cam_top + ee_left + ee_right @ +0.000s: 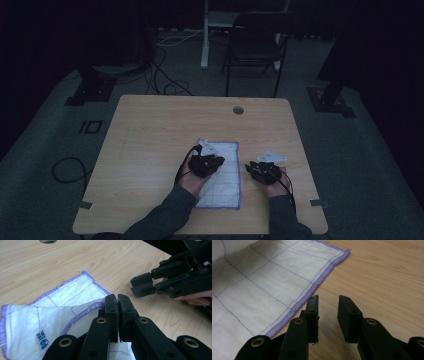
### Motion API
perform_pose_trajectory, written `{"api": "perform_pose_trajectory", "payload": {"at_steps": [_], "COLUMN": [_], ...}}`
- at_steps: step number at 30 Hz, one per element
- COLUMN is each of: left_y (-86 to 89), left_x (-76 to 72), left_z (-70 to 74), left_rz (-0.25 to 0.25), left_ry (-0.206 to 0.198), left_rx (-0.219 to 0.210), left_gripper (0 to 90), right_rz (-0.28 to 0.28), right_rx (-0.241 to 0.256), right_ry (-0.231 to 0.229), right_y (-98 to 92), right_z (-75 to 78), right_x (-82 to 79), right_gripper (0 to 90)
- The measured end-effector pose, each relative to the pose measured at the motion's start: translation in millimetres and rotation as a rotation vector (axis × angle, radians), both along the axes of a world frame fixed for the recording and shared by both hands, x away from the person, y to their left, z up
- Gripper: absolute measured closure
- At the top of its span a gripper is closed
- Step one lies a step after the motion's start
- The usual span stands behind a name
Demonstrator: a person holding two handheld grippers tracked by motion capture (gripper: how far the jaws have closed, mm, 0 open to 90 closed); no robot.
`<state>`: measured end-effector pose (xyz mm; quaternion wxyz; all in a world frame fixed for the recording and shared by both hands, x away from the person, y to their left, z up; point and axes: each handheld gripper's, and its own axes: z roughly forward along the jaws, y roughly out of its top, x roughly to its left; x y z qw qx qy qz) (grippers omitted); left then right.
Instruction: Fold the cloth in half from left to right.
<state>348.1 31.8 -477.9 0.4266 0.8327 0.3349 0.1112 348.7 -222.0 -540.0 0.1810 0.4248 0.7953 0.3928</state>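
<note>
Wooden table (150, 130), left gripper (117, 300) pinching cloth (62, 296) (purple-edged), right gripper (328, 302) parted

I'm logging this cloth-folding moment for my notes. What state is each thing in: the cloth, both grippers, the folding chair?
Cloth: spread on the table, one purple-hemmed edge lifted and folded over.
Left gripper: shut on the cloth's edge.
Right gripper: open, holding nothing, beside the cloth's hem.
Folding chair: unfolded, standing beyond the table.
</note>
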Motion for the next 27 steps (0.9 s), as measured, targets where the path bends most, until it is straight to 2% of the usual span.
{"api": "perform_pose_trajectory", "payload": {"at_steps": [4, 11, 17, 18, 21, 25, 26, 27], "left_y": [-11.0, -28.6, -37.8, -38.1, -34.2, -19.4, -19.4, -9.4], "left_x": [5.7, 8.4, 13.3, 14.4, 15.3, 11.3, 11.3, 7.2], "left_z": [-11.8, -23.9, -38.4, -40.3, -39.3, -26.3, -26.3, -18.0], "left_rz": [-0.012, -0.049, -0.068, -0.076, -0.095, -0.078, -0.078, -0.084], "left_ry": [0.023, 0.039, 0.085, 0.097, 0.122, 0.116, 0.116, 0.113], "left_rx": [0.022, 0.06, 0.084, 0.083, 0.044, -0.001, -0.001, -0.016], "left_gripper": [87.9, 87.9, 87.3, 85.8, 70.5, 63.6, 62.6, 62.4], "right_rz": [-0.009, -0.021, -0.017, -0.016, -0.015, -0.018, -0.018, -0.014], "right_rx": [-0.004, 0.001, -0.002, -0.004, -0.005, -0.002, -0.002, -0.004], "right_ry": [0.009, 0.017, 0.021, 0.021, 0.021, 0.023, 0.023, 0.022], "right_y": [-0.6, -2.4, -2.0, -1.7, -1.9, -2.3, -2.3, -2.1], "right_z": [-1.8, -2.4, -2.9, -3.1, -3.0, -2.9, -2.9, -2.9], "right_x": [1.4, 2.2, 2.3, 2.3, 2.3, 2.3, 2.3, 2.2], "right_gripper": [71.0, 70.9, 70.9, 70.9, 70.6, 70.2, 70.2, 70.0]}}
